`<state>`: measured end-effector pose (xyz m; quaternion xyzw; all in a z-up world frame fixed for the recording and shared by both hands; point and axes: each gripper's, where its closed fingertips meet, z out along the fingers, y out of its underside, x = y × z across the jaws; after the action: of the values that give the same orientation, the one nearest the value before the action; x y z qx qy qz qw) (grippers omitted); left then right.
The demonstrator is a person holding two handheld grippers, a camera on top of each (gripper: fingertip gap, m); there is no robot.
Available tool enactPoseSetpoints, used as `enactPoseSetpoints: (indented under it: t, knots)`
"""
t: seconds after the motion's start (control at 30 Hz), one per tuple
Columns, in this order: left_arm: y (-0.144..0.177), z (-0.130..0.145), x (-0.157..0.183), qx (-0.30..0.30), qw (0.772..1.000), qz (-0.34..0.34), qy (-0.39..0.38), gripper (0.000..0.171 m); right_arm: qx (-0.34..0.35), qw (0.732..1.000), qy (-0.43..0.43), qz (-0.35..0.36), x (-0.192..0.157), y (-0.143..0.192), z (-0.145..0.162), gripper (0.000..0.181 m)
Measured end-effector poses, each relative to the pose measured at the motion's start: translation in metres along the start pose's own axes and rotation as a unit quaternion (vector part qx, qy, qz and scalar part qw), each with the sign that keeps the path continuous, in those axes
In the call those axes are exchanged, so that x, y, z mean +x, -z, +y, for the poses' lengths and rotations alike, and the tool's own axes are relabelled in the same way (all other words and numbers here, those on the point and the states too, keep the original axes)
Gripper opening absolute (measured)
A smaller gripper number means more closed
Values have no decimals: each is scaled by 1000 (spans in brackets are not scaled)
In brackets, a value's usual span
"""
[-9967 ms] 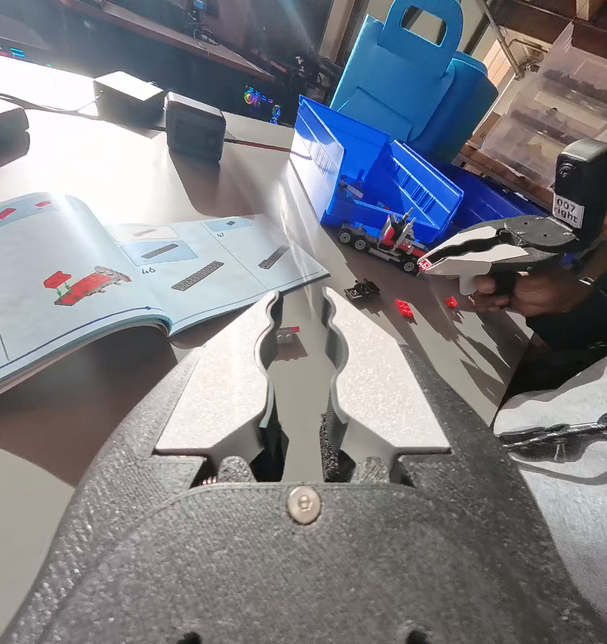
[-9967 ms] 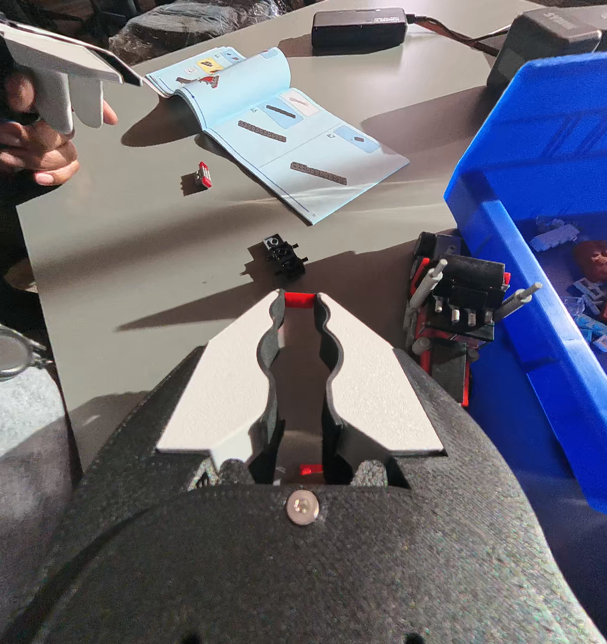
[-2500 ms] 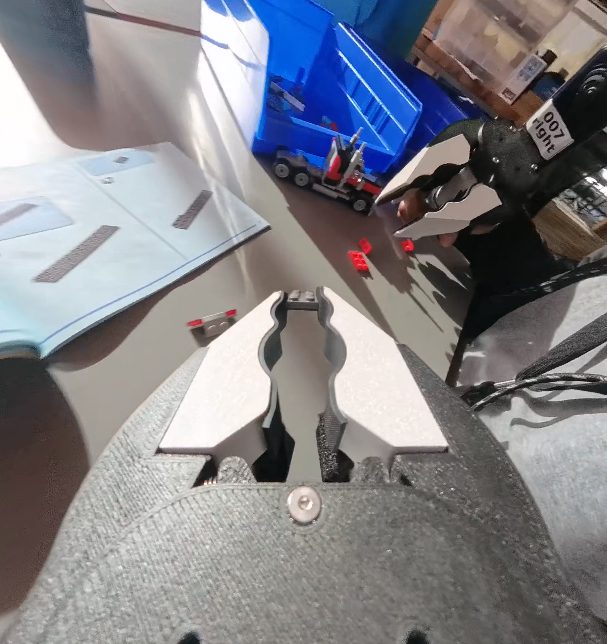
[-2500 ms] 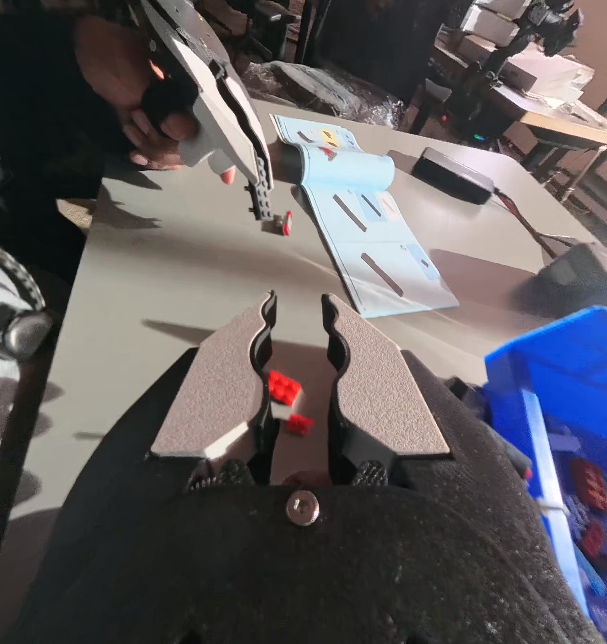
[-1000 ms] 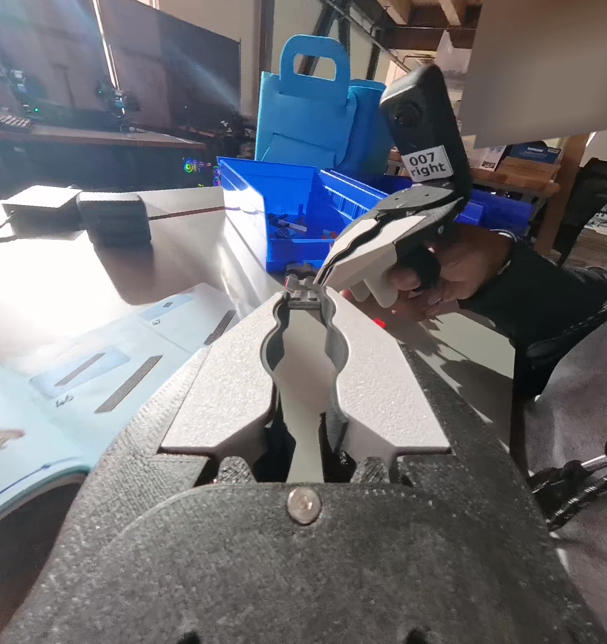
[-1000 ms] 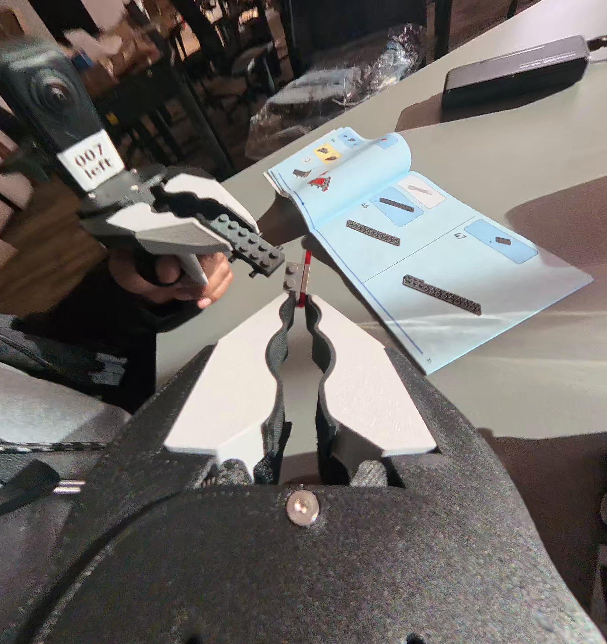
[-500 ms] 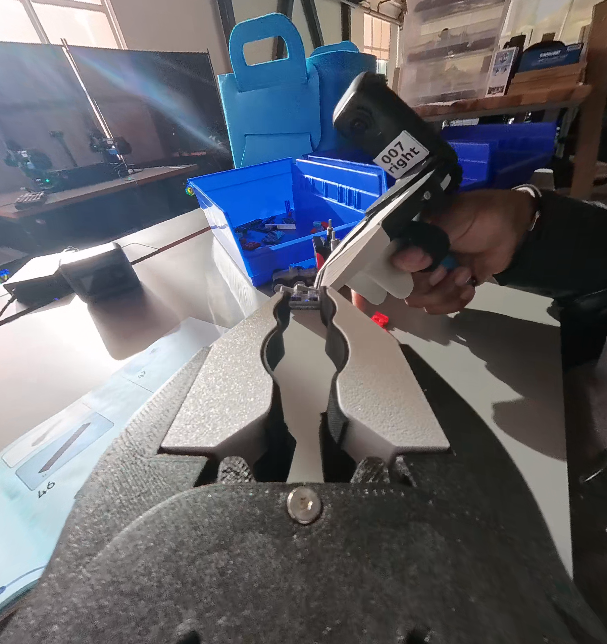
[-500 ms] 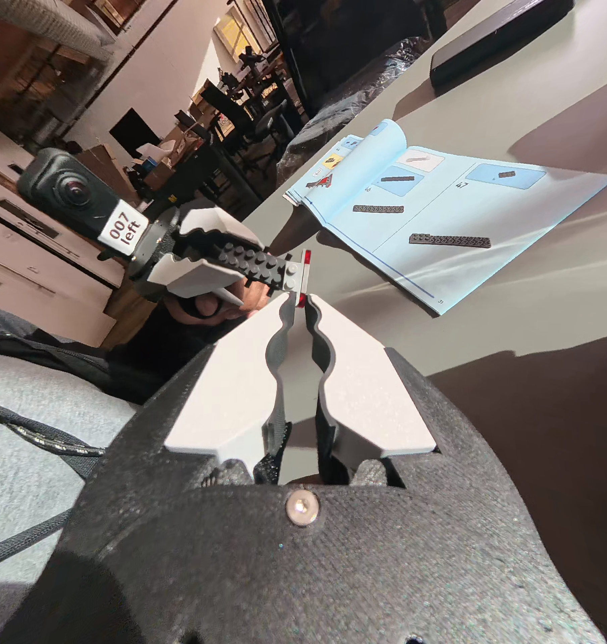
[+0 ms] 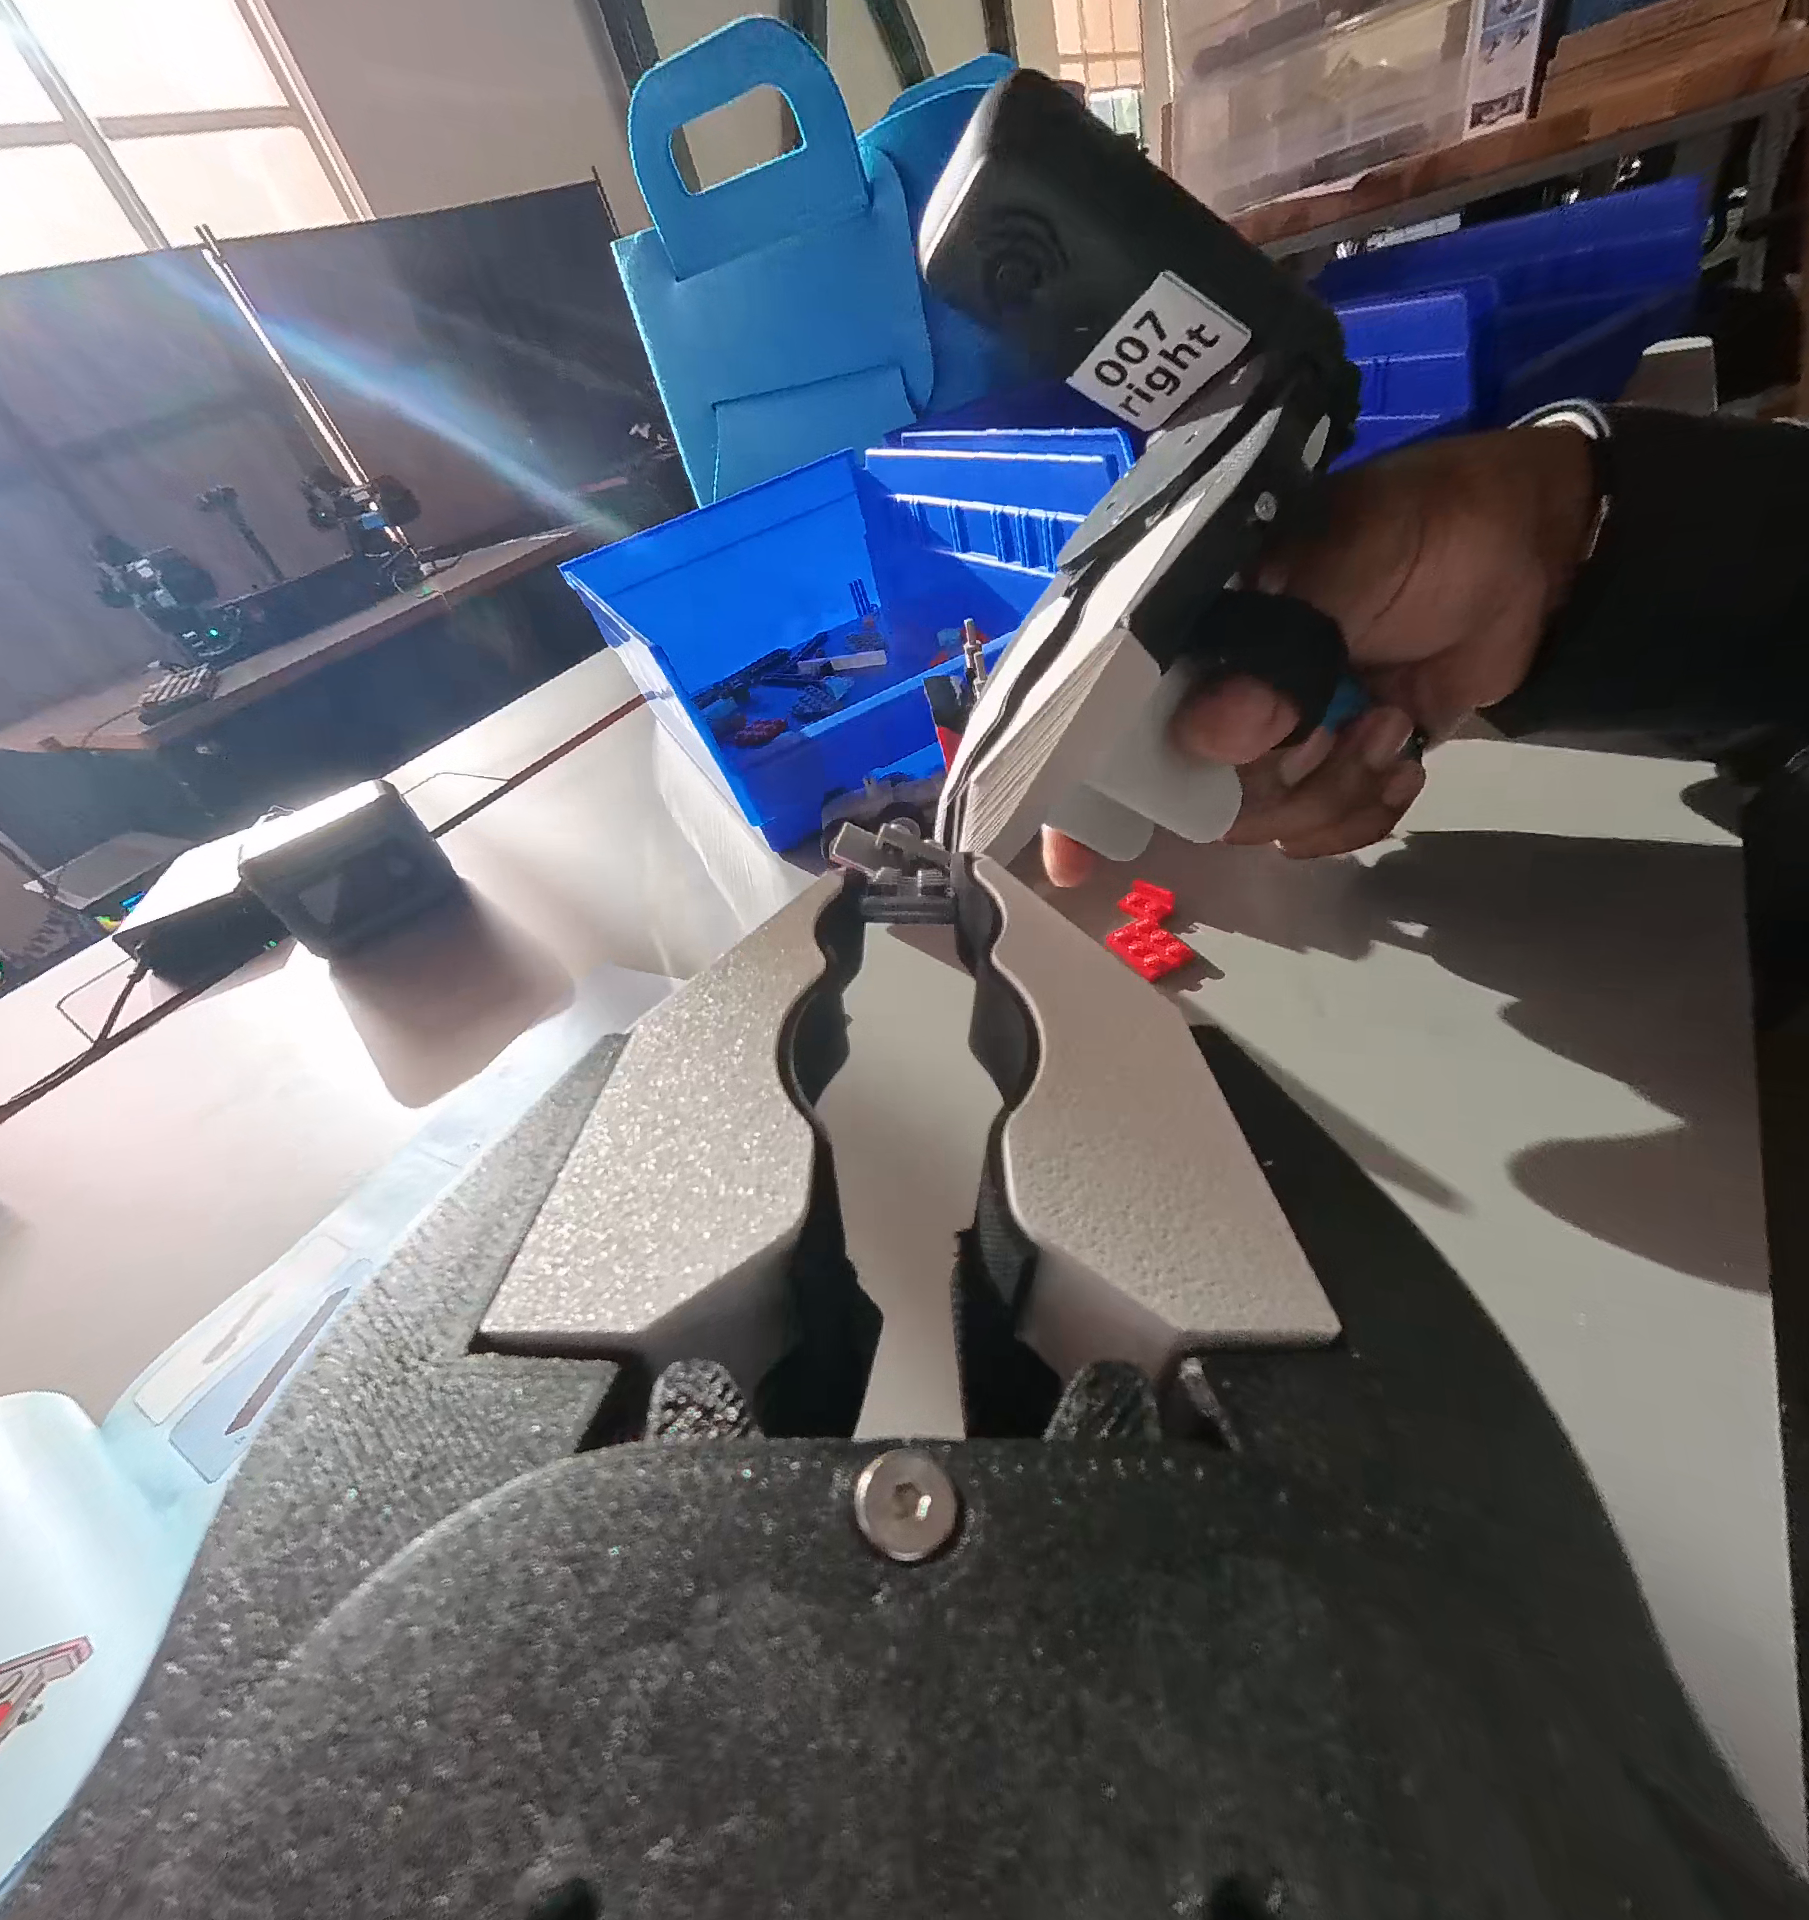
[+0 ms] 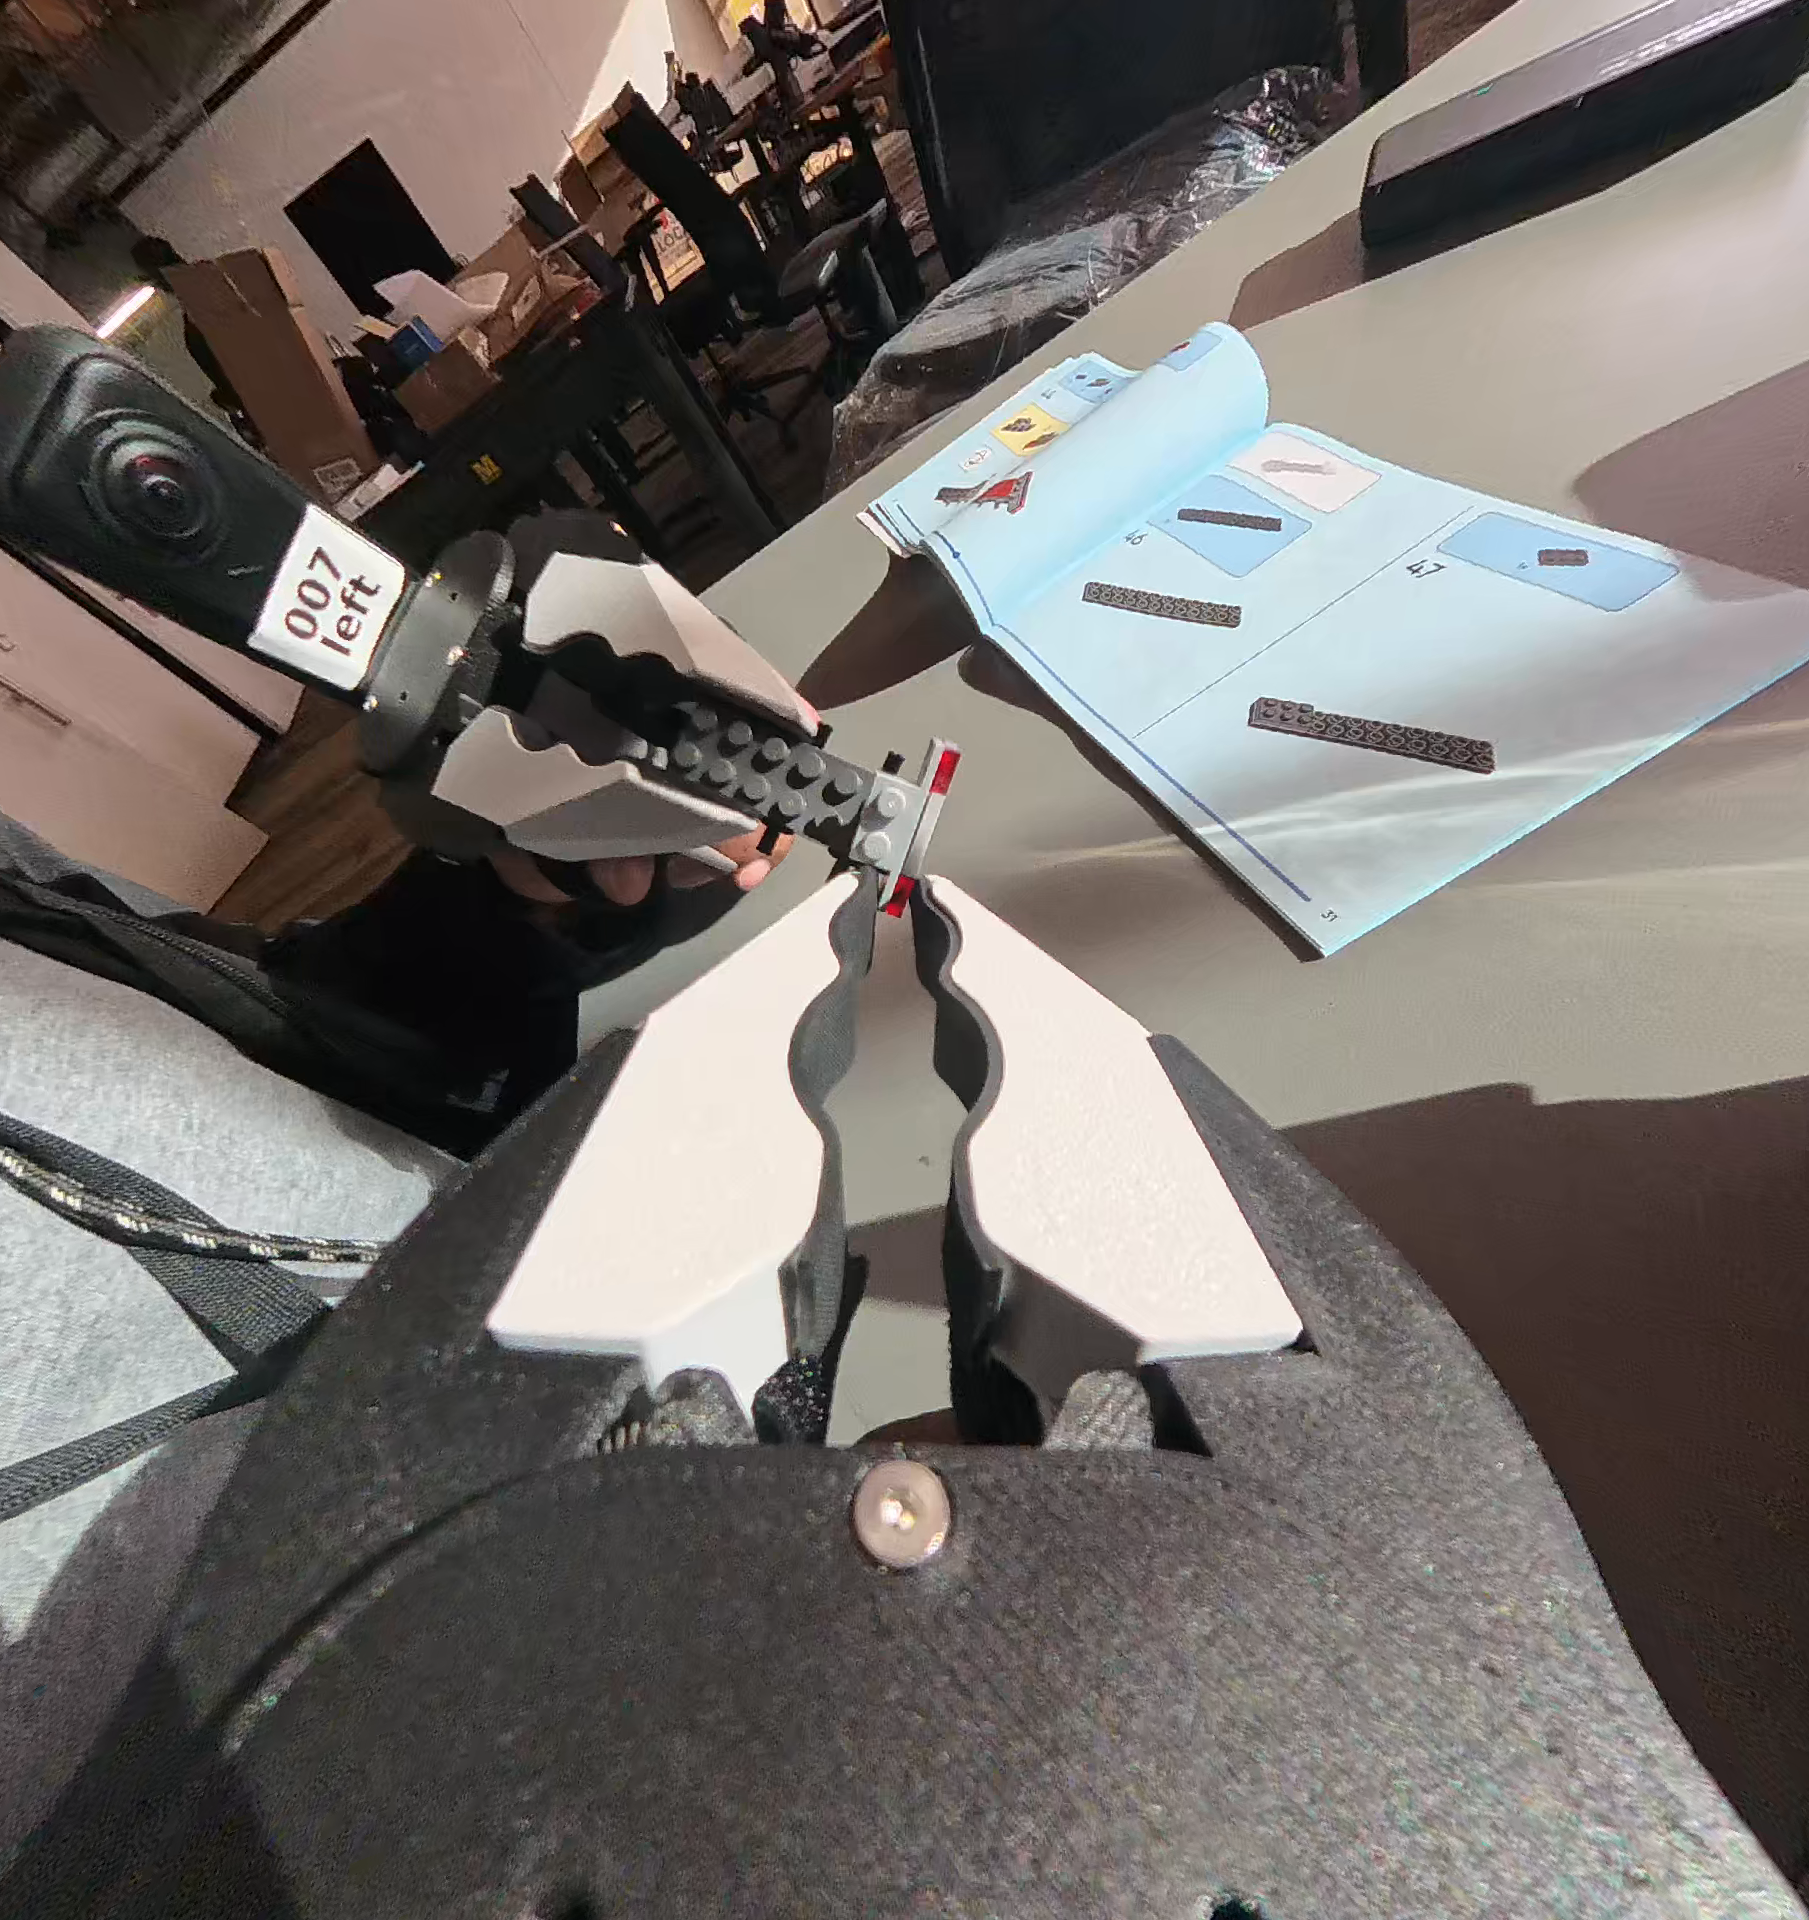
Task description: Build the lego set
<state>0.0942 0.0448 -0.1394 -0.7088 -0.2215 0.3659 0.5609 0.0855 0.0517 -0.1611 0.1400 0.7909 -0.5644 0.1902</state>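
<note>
Left hand-held gripper [image 10: 765,774] pinches a rigid black plate [image 10: 775,774]; right hand-held gripper [image 10: 892,896] nips the small grey-red piece [image 10: 915,821] at the plate's tip. Both look light and slippery, best gripped by their edges.

Writing on two stickers and a booklet.
White sticker [image 9: 1158,353] on near black camera [image 9: 1035,249]; second white sticker [image 10: 328,605] on other camera [image 10: 100,468]; printed numbers in light-blue booklet [image 10: 1347,665] on surface [image 10: 1502,987].

Free room: bare desk [image 9: 1399,1039] on the near right, beyond the red plates [image 9: 1149,932].
Obstacles, far side: blue bin [image 9: 775,623] of loose bricks, with the truck model [image 9: 884,805] just before it.
Obstacles, left: black adapters [image 9: 349,883], cable, open instruction booklet [image 10: 1347,665].
Centre: left gripper [image 10: 775,769] and right gripper [image 10: 892,894] tip to tip, fingers crowding the gap.
</note>
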Motion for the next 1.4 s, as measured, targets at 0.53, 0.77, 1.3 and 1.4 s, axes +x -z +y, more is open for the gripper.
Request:
enactPoseSetpoints:
  t: [0.53,0.77,1.3,1.4]
  knots:
    - [-7,14,12,-46,998,42,-33,18,-70,995,62,22,5,2,21,16]
    - [-10,16,10,-57,997,51,-5,18,-97,990,93,47,10,-2,30,12]
    - [-9,45,0,-151,982,84,71,18,-114,983,124,77,21,0,33,18]
    - [-10,49,-8,-162,975,89,121,18,-131,978,128,102,30,-2,37,22]
